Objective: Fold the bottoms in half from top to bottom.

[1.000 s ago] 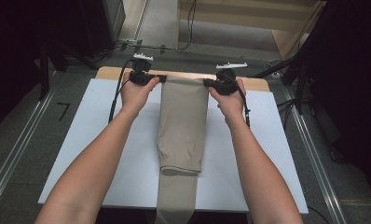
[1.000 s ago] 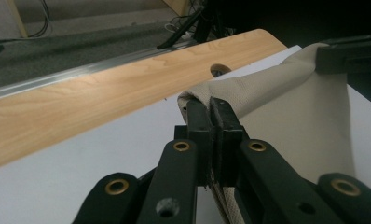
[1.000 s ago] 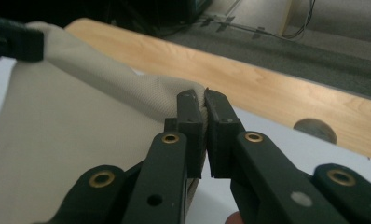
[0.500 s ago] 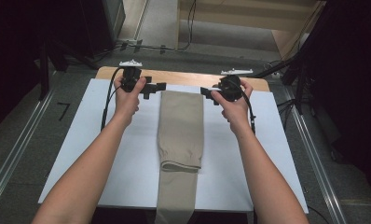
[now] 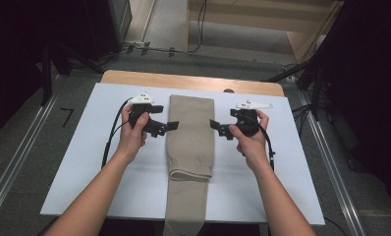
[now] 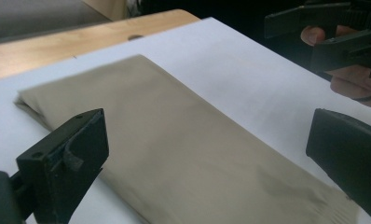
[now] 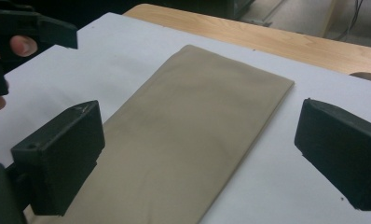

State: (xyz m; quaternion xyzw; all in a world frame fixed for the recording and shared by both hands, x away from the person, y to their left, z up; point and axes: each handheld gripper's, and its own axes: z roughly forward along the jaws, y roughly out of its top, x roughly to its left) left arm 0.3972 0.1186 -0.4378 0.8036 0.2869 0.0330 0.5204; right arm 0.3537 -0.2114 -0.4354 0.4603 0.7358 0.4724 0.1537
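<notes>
White sheet [image 5: 85, 162] on table; folded tan trousers [image 5: 189, 132] soft, floppy, light. Left gripper [image 5: 170, 126] at 9 o'clock and right gripper [image 5: 214, 126] at 3 just opened, empty; grab the side edges.

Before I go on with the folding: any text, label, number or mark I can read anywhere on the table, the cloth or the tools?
"7": a dark mark shaped like that digit on the grey floor left of the white sheet, high view; it may be tape rather than a numeral.
Folded beige cloth: no print or label visible.
Left tool and right tool: small dark dots on their white top plates, no lettering readable.
</notes>
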